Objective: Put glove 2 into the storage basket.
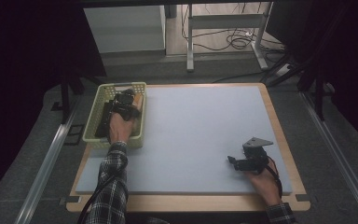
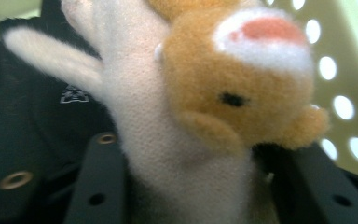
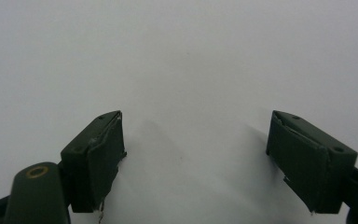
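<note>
Currently the left gripper point(image 1: 129, 103) is down inside the pale green basket point(image 1: 92, 122) at the table's far left corner. Its jaws stand either side of a plush toy point(image 2: 200, 121), orange and white, which sits between them in the basket. Can't tell if the pads are pressing the toy or just flanking it. Right gripper point(image 3: 193, 149) rests near the front right of the grey table mat point(image 1: 196, 135), jaws wide apart, nothing between them.
</note>
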`<state>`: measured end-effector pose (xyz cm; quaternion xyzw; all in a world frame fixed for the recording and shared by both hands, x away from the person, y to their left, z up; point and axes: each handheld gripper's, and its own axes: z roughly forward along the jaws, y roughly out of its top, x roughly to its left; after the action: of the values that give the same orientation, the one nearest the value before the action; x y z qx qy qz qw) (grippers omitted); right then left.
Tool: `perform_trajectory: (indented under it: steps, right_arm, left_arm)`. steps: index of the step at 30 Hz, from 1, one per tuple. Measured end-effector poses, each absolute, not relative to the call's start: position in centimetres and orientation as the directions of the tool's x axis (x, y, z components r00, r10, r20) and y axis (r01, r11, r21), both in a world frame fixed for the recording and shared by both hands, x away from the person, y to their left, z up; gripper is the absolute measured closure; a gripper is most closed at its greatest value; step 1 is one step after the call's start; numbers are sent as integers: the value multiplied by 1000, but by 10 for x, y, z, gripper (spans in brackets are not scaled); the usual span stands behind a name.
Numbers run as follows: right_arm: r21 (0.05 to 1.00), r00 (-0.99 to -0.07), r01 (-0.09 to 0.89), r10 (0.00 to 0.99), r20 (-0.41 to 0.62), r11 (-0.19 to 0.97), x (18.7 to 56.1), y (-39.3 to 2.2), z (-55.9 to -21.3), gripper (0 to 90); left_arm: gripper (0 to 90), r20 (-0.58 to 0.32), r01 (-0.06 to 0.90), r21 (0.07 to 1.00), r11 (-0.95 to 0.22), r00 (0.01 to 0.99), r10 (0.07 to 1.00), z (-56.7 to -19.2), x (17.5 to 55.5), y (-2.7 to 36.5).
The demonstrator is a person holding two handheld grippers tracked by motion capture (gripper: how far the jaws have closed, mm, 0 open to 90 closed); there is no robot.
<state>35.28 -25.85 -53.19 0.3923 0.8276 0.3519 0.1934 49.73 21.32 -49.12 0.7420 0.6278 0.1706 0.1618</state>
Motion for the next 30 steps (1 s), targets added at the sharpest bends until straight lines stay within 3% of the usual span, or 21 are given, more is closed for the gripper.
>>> perform_trajectory:
  steps: [8,12,15,19,22,30]
  right_arm:
    - [734,-618,513,785,-44,445,353,-258,-532,184]
    - [734,-617,513,785,-45,445,353,-258,-532,184]
    - [734,-617,513,785,-45,446,353,-258,-532,184]
    - [734,-617,513,785,-45,445,353,-258,-532,184]
    - [734,-618,513,785,-45,445,353,-258,-532,184]
    - [734,-617,514,786,-43,444,353,-258,-532,184]
  left_arm:
    - [147,-16,890,443,-110,131,991,-493,494,227]
    - [121,-54,871,480,-106,149,987,-482,488,231]
    - [163,-69,858,505,-97,152,986,-474,485,234]
    - [380,-105,855,510,-91,167,980,-467,481,239]
    - [482,-124,876,473,-95,173,977,-473,482,237]
    - [548,-145,888,443,-124,208,967,-481,489,226]
